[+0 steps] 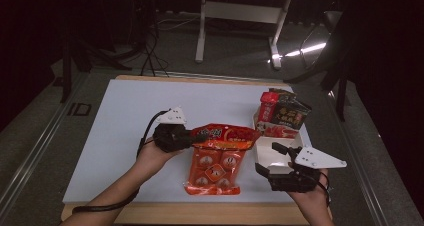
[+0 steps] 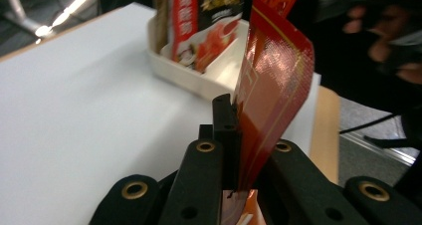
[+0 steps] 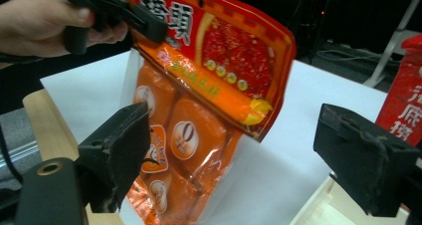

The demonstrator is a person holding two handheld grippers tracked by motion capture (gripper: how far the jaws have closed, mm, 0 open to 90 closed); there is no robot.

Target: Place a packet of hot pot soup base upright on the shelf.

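Currently, pouch: a glossy red and orange plastic snack pouch [image 1: 218,158] with small round-labelled packets inside is hanging from its top left corner, its lower end resting on the white table top [image 1: 120,136] near the front edge.
Left gripper: the black two-jaw left gripper [image 1: 192,137] is clamping tight on the pouch's red top edge; in the left gripper view the foil [image 2: 271,93] is rising upright out of the closed jaws.
Left hand: the person's left hand [image 1: 152,158] is holding that gripper just left of the pouch, with a cable trailing back along the forearm.
Right gripper: the black right gripper [image 1: 281,161] with its grey three-cornered plate is sitting to the right of the pouch, jaws standing wide apart and pressing on nothing; in the right gripper view the pouch [image 3: 199,100] is showing between and beyond the two pads [image 3: 119,150], apart from both.
Right hand: the right hand [image 1: 312,196] is gripping its tool at the table's front right corner.
Tray: a white divided plastic tray [image 1: 272,151] is lying just right of the pouch, under the right gripper's tips.
Tray contents: red and black seasoning packets [image 1: 282,113] are standing upright in the tray's far compartments.
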